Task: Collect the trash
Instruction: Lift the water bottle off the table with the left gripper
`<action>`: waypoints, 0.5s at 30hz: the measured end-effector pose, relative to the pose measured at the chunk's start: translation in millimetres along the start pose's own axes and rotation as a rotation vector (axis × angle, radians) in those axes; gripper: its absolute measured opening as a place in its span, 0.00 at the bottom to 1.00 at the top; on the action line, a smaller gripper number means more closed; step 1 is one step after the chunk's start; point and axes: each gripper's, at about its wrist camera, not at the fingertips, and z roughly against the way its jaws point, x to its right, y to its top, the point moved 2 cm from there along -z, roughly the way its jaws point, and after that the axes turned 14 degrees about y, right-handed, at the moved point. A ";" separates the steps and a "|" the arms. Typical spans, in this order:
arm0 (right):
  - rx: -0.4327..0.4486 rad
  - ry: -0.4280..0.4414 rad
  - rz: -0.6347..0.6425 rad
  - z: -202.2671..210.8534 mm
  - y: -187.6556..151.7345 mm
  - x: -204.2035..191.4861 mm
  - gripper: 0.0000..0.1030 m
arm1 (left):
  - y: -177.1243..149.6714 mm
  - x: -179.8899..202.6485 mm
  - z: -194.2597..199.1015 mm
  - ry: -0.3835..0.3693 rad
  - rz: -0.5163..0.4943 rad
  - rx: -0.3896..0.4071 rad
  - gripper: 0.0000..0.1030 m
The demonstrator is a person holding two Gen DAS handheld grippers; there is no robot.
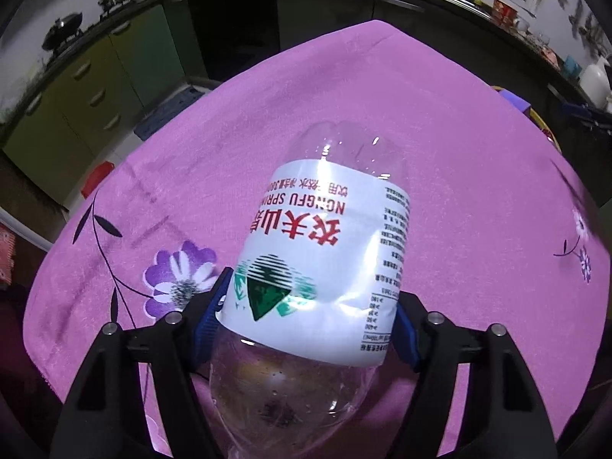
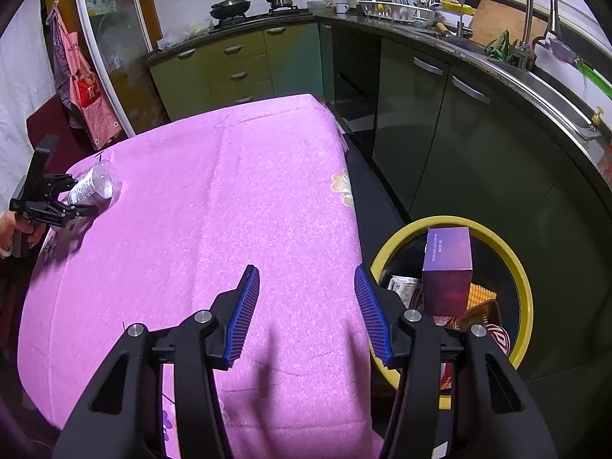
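A clear, empty plastic water bottle (image 1: 325, 252) with a white label and red lettering lies on the pink flowered tablecloth (image 1: 344, 88). My left gripper (image 1: 313, 294) is shut on it, its blue pads pressing both sides of the label, which is dented on the right. The right wrist view shows the same bottle (image 2: 90, 187) at the table's far left, with the left gripper (image 2: 67, 201) on it and a hand (image 2: 23, 229) behind. My right gripper (image 2: 306, 269) is open and holds nothing, above the tablecloth (image 2: 229, 191) near its right edge.
A yellow-rimmed bin (image 2: 524, 279) stands on the floor to the right of the table, holding a purple box (image 2: 447, 267) and several wrappers. Green kitchen cabinets (image 2: 237, 65), a stove and a sink counter (image 2: 535, 72) ring the room beyond.
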 end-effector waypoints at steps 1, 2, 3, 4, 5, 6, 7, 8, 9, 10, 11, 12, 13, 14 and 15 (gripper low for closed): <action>0.001 0.001 0.001 1.2 -0.1 -0.7 0.50 | 0.1 5.0 3.6 0.006 -0.007 0.007 0.66; 0.003 0.002 0.003 2.0 0.0 -0.7 0.50 | 0.4 8.4 6.9 0.009 -0.012 0.013 0.66; 0.005 0.002 0.005 3.5 -0.3 -1.3 0.50 | 1.0 14.0 11.4 0.012 -0.019 0.020 0.66; 0.008 0.003 0.006 5.3 -0.8 -1.4 0.50 | 2.1 17.7 14.4 0.014 -0.023 0.024 0.66; 0.011 0.005 0.007 7.0 -1.4 -1.2 0.50 | 2.5 21.7 17.4 0.018 -0.028 0.028 0.66; 0.017 0.006 0.007 9.9 -2.3 -1.3 0.51 | 3.4 27.1 21.9 0.019 -0.035 0.033 0.66; 0.020 0.007 0.007 11.9 -2.6 -0.8 0.51 | 3.6 30.8 25.0 0.019 -0.038 0.038 0.66; 0.024 0.007 0.007 14.3 -3.7 -0.5 0.51 | 4.8 36.6 29.8 0.018 -0.045 0.043 0.66; 0.028 0.007 0.006 17.6 -5.1 0.5 0.51 | 6.0 40.4 32.2 0.017 -0.050 0.046 0.66; 0.032 0.007 0.005 20.2 -6.6 1.2 0.51 | 7.7 47.2 37.9 0.016 -0.062 0.054 0.66; 0.036 0.007 0.004 23.5 -8.6 2.1 0.51 | 9.2 52.6 39.9 0.014 -0.068 0.058 0.66; 0.040 0.007 0.004 26.0 -10.4 2.5 0.51 | 11.4 59.0 44.9 0.012 -0.078 0.063 0.65; 0.044 0.006 0.003 29.3 -12.4 3.8 0.51 | 12.8 63.3 48.1 0.011 -0.084 0.067 0.65; 0.050 0.006 -0.001 33.3 -14.7 6.0 0.51 | 14.8 69.1 52.7 0.008 -0.092 0.074 0.65; 0.056 0.006 -0.004 37.6 -17.3 7.3 0.51 | 16.5 74.7 57.4 0.007 -0.101 0.081 0.65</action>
